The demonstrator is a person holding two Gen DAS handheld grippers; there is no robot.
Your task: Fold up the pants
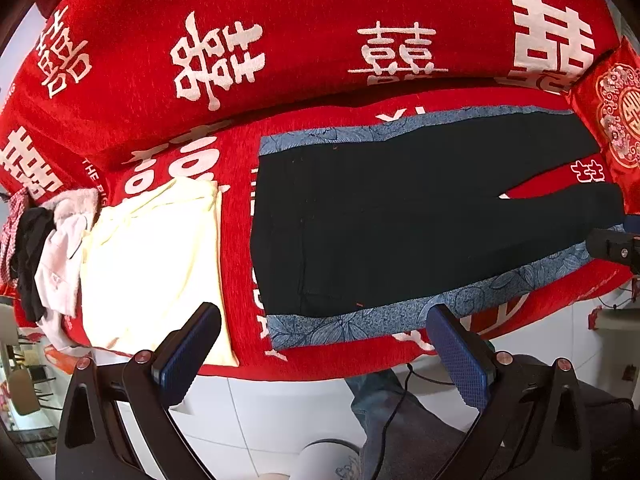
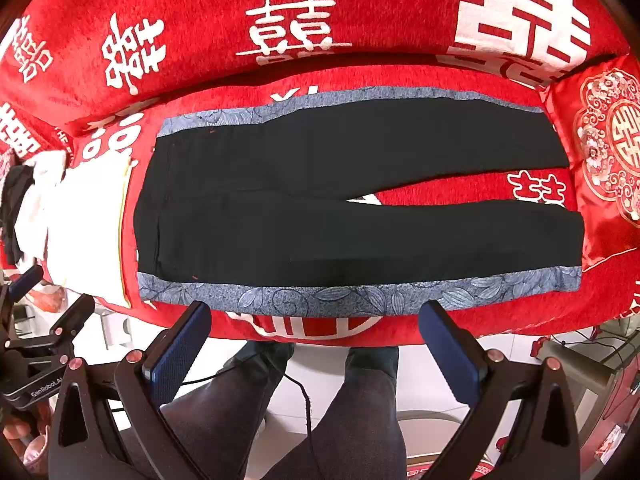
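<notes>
Black pants with blue floral side stripes lie spread flat on a red sofa seat. The waistband is at the left and the two legs run right, split apart near the cuffs. My left gripper hovers open at the sofa's front edge, below the waistband end, holding nothing. My right gripper is open too, just in front of the near blue stripe at mid-length, touching nothing. In the left wrist view, part of the right gripper's body shows by the near leg's cuff.
The red sofa has white characters on its cover and a red embroidered cushion at the right end. A folded cream garment and a heap of clothes lie left of the pants. A person's legs stand on white floor tiles.
</notes>
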